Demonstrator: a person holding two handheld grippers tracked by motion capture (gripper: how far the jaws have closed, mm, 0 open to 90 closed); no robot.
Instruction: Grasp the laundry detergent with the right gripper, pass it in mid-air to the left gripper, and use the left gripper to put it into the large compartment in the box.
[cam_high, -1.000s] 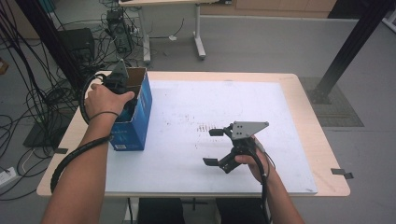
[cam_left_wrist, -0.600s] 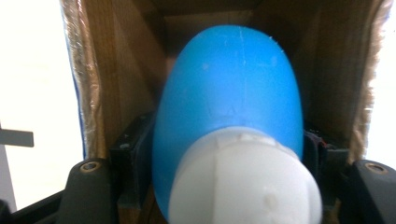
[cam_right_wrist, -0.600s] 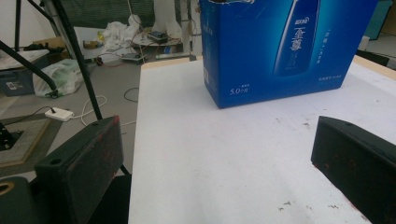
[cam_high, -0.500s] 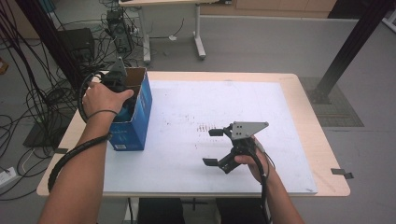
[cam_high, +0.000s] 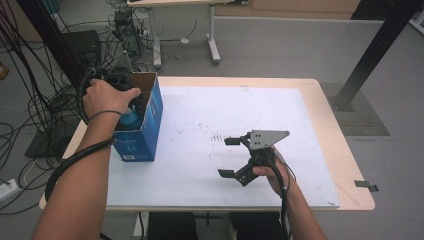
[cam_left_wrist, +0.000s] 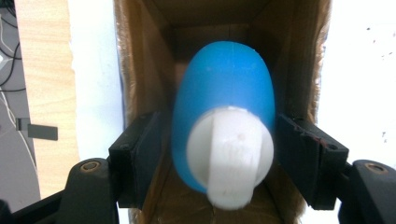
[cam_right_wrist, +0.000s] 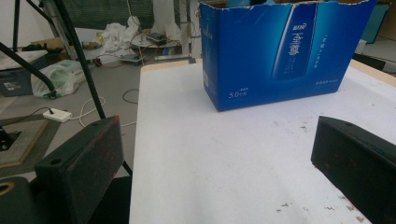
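The carton walls (cam_left_wrist: 140, 70) stand close around the blue bottle (cam_left_wrist: 224, 88), which is upright with its white cap (cam_left_wrist: 231, 154) on top. The left gripper (cam_left_wrist: 224, 154) has its fingers (cam_left_wrist: 140, 154) opening slightly around the bottle neck. The right gripper (cam_high: 239, 157) rests wide open and empty over the counter (cam_high: 200, 115).

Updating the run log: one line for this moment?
left tongs: around blue bottle in box | right tongs: open, idle

Left tongs (cam_left_wrist: 224, 154) have risen slightly, opening around the blue bottle (cam_left_wrist: 223, 102)
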